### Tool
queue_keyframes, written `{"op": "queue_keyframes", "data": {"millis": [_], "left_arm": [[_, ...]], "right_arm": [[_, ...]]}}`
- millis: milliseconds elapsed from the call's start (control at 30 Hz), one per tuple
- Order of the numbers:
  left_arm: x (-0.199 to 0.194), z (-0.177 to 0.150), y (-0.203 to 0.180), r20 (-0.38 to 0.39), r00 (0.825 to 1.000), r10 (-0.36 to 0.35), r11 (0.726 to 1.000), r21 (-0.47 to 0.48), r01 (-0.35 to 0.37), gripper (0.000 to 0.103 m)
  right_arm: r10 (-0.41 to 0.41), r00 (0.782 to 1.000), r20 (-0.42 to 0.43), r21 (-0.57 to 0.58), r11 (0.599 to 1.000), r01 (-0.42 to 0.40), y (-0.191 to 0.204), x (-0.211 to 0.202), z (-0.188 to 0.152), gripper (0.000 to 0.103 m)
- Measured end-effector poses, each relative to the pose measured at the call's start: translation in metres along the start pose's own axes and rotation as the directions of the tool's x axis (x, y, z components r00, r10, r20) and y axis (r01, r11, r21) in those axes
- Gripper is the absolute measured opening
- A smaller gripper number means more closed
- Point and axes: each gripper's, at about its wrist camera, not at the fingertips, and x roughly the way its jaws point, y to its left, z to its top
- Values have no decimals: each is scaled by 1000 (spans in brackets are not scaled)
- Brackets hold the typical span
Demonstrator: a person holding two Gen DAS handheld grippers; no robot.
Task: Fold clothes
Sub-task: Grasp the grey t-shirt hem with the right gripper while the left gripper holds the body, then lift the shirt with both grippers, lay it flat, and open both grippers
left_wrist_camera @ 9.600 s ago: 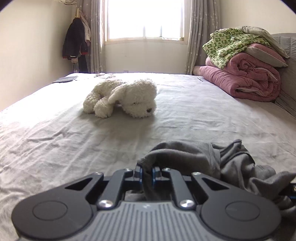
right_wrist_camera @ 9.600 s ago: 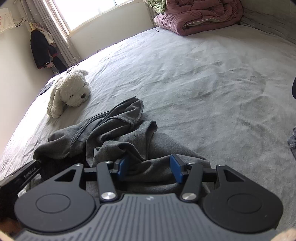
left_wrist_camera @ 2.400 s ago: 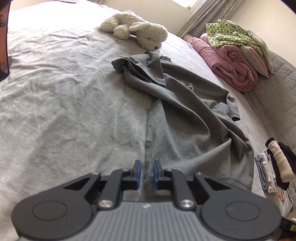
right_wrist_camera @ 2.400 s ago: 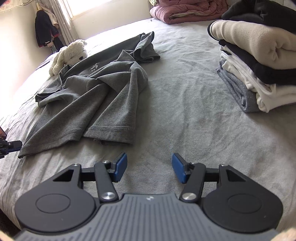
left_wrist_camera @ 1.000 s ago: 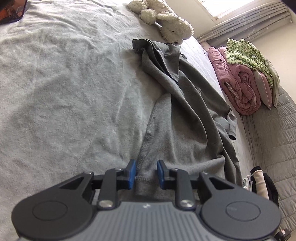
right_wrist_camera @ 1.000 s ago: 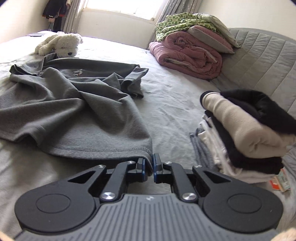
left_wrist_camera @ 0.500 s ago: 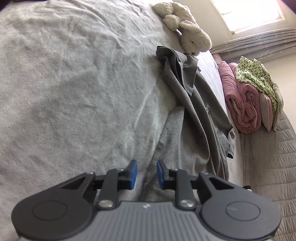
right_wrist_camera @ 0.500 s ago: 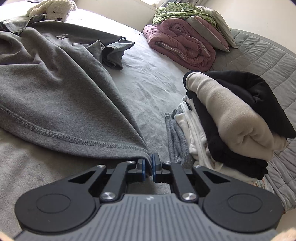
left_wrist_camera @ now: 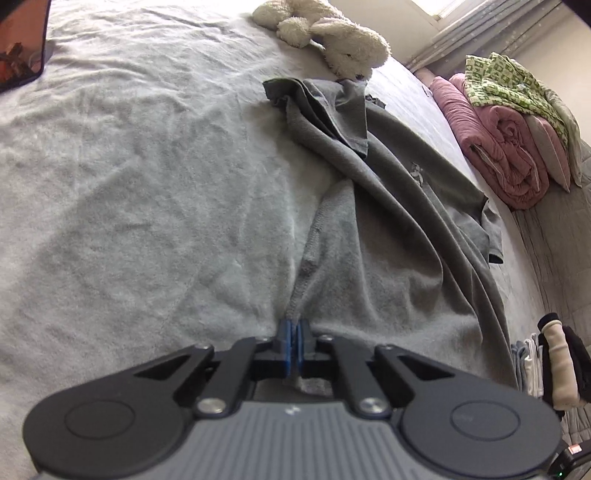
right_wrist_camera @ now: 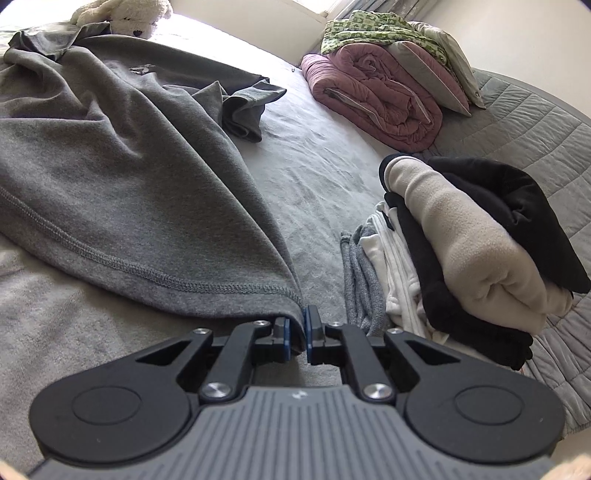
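Grey shirt (left_wrist_camera: 373,236) hem, pinched by both hand-held grippers

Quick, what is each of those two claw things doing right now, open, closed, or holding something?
Left gripper: just closed, shut on the grey shirt hem.
Right gripper: shut on the shirt's other hem corner.

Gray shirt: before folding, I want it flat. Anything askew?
Yes. The gray shirt lies twisted, its far sleeve bunched against the plush dog, though both hem corners are gripped.
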Motion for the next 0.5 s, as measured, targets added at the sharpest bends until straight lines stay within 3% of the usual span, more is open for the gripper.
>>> {"op": "queue_keyframes", "data": {"millis": [167,500], "left_arm": [[-35,2,0,89,996,31,999,28,-33,2],[-95,-2,10,185,979,82,986,128,-107,2]], "right_arm": [[42,998,37,-17,999,-41,-8,-23,7,8],[111,986,122,-254,964,-77,5,-80,9,7]]}}
